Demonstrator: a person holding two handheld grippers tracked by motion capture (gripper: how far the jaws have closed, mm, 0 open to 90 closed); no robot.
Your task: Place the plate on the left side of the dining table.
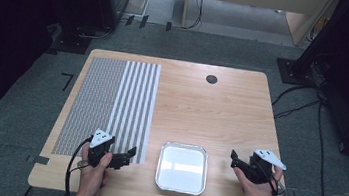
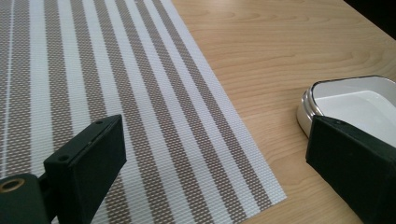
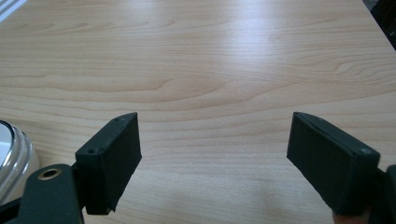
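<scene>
Both claws, our left claw (image 1: 128, 154) and right claw (image 1: 233, 158), gape empty at the tabletop's (image 1: 221, 109) near edge. Between them sits the metal tray (image 1: 182, 168); the striped mat (image 1: 111, 100) lies left. We judge nothing started; next, reach inward for the tray.

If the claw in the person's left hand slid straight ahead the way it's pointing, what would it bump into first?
Probably the white tray. The left claw, open over the striped mat's near corner, points sideways toward the tray, with bare table between. Its height is hard to judge, so it might pass over the rim.
</scene>
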